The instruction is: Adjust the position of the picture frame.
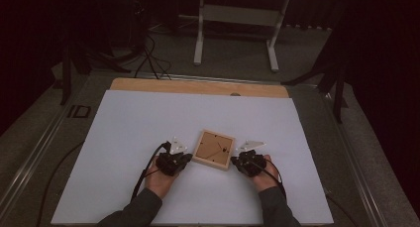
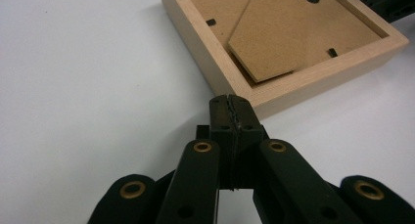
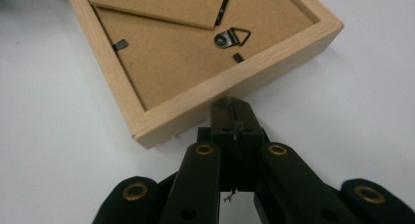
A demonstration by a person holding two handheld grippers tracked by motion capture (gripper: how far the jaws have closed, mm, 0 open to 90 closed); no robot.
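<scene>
With the wooden picture frame (image 1: 213,148) lying face-down mid-table between them, the closed, empty left gripper (image 2: 230,104) and right gripper (image 3: 231,106) should press its edges evenly to keep it square.

One square light-wood picture frame (image 1: 213,149) lies face down, with two black two-jaw grippers (image 1: 174,161) beside it. Its brown backing shows perhaps three small black clips (image 3: 120,45) and one metal hanger (image 3: 232,37)
</scene>
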